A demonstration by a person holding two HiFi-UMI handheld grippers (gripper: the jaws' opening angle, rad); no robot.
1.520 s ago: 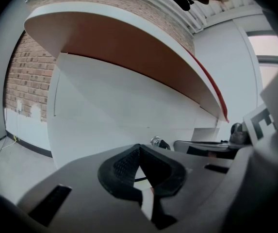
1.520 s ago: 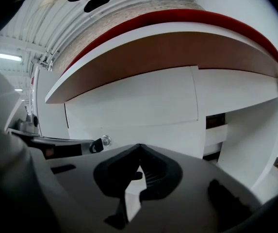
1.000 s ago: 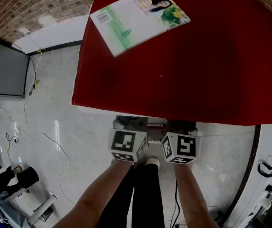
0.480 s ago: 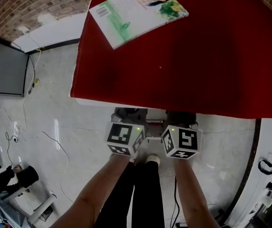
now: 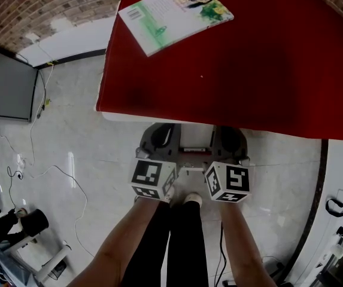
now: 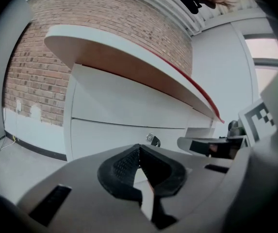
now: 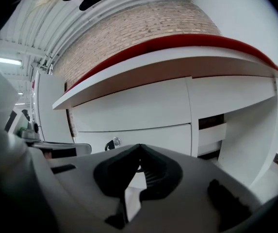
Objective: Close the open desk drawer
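— Two questions: where do we hold the left gripper (image 6: 139, 155), and is it holding anything?
— Just below the desk's (image 5: 249, 76) front edge, jaws pressed together, nothing in them. Our right gripper (image 7: 139, 154) beside it is equally closed and empty.
— And the drawer?
— We face the wide drawer (image 7: 139, 136) with the lock (image 7: 113, 142); it looks pushed in, clear of our jaws. To its right, a smaller drawer (image 7: 211, 132) sticks out slightly.

Red worktop (image 5: 249, 70), white drawer fronts (image 7: 143, 106)
Book (image 5: 174, 17) at the far left is green and white; wall (image 5: 39, 5) is brown brick; floor (image 5: 99, 160) is pale grey.
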